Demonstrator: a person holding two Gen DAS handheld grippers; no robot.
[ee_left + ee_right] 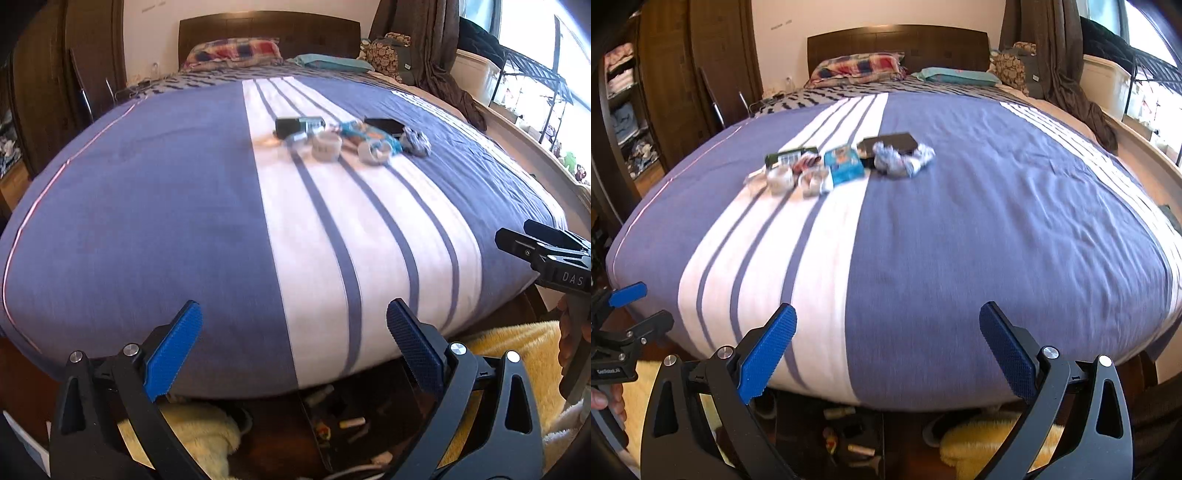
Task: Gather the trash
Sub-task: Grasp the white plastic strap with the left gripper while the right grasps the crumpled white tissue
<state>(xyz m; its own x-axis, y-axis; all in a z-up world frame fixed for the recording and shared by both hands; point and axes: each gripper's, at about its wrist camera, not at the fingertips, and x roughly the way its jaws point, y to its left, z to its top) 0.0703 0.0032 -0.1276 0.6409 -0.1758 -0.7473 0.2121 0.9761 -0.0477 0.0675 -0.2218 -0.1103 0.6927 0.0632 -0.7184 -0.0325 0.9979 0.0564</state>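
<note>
Blue-padded left gripper [294, 328] agape, right gripper [887, 330] likewise

Trash sitting on the bed

A little pile of trash [846, 162] is lying mid-bed: white cups [325, 147], a blue wrapper [844, 167], a crumpled bag [903, 159], dark boxes [298, 125].

Bright window glare, fisheye-warped, slightly blurred.

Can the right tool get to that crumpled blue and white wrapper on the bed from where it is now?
Probably yes: right tool is open, and bare bedspread lies before the wrapper.
</note>
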